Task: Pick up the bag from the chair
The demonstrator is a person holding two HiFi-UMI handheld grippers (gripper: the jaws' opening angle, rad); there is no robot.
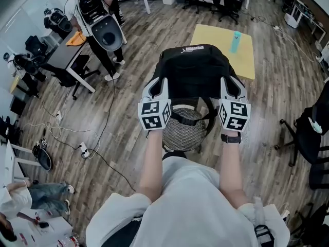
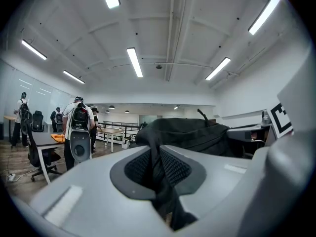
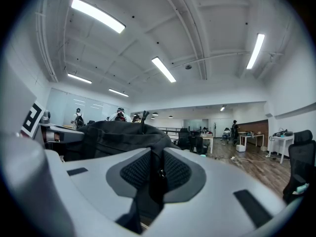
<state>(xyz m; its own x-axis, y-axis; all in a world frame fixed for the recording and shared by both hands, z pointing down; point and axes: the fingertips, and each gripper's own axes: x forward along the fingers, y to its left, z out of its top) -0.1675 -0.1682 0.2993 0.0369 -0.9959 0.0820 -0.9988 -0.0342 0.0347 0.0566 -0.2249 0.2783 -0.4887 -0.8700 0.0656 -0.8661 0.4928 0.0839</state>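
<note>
A black bag [image 1: 198,71] hangs between my two grippers, just above the chair's round mesh seat [image 1: 184,134]. My left gripper [image 1: 158,85] is shut on a black strap at the bag's left side. In the left gripper view that strap [image 2: 159,179] runs pinched between the ribbed pads [image 2: 137,168], with the bag [image 2: 190,132] beyond them. My right gripper [image 1: 230,85] is shut on the bag's right side. In the right gripper view, black fabric with a zipper [image 3: 157,179] is clamped between the pads [image 3: 177,172], and the bag [image 3: 121,135] is to the left. Both grippers point level.
A yellow table [image 1: 216,48] with a blue bottle [image 1: 235,41] stands behind the chair. A person wearing a backpack [image 1: 100,19] stands by a dark desk [image 1: 64,55] at the back left. Cables and a power strip [image 1: 82,149] lie on the floor at left. Black office chairs [image 1: 311,133] stand at right.
</note>
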